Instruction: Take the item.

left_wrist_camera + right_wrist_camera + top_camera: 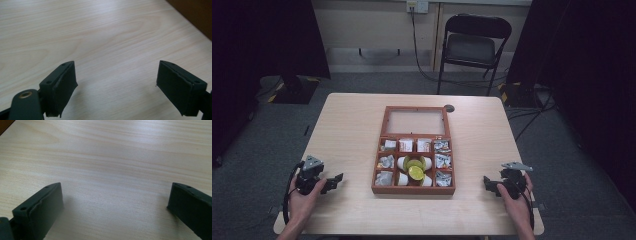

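A brown wooden box (414, 190) with a glass lid laid back sits at the table's centre. Its small compartments hold silver and white packets; the middle ones hold white cups and a green-yellow round thing (415, 171). My left gripper (333, 182) rests near the front left edge, held by a hand, jaws wide apart over bare wood. In the left gripper view my gripper (116, 85) is open and a corner of the box (197, 15) shows at top right. My right gripper (488, 183) lies at the front right, also open, with nothing between its jaws (116, 207).
The light wooden table (347, 130) has bare room on both sides of the box. A small dark round grommet (449, 108) sits by the box's far right corner. A black folding chair (472, 47) stands behind the table, cables trail on the grey floor.
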`<state>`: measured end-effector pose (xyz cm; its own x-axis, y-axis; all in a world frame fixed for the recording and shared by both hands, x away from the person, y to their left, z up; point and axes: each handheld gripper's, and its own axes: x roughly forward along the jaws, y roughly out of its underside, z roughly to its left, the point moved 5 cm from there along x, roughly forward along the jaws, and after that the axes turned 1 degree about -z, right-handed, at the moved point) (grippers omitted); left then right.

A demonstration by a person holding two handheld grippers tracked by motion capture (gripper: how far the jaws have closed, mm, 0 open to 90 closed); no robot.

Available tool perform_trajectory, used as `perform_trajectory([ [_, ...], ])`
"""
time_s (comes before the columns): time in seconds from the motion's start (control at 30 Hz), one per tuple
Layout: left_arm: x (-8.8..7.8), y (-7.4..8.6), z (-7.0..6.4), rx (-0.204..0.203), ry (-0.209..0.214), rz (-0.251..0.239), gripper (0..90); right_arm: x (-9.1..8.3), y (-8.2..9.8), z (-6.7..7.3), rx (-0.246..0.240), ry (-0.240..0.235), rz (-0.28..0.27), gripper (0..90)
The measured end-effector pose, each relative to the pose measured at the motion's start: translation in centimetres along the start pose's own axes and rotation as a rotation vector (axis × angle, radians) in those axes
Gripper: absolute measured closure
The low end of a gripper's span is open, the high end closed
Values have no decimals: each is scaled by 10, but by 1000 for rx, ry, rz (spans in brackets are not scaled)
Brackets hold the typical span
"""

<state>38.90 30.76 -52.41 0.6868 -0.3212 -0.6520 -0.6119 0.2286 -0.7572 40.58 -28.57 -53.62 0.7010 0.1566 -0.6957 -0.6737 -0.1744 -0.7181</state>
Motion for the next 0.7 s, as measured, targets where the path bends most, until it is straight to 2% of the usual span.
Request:
perform_trajectory([
  [0.13,-1,-1,-8,11,34,-5,160,0,0,0,0,0,0,0],
  [0.47,-8,-9,-19,6,68,-41,201,0,0,0,0,0,0,0],
  [0.7,-12,-14,-28,43,88,-63,205,0,0,0,0,0,0,0],
])
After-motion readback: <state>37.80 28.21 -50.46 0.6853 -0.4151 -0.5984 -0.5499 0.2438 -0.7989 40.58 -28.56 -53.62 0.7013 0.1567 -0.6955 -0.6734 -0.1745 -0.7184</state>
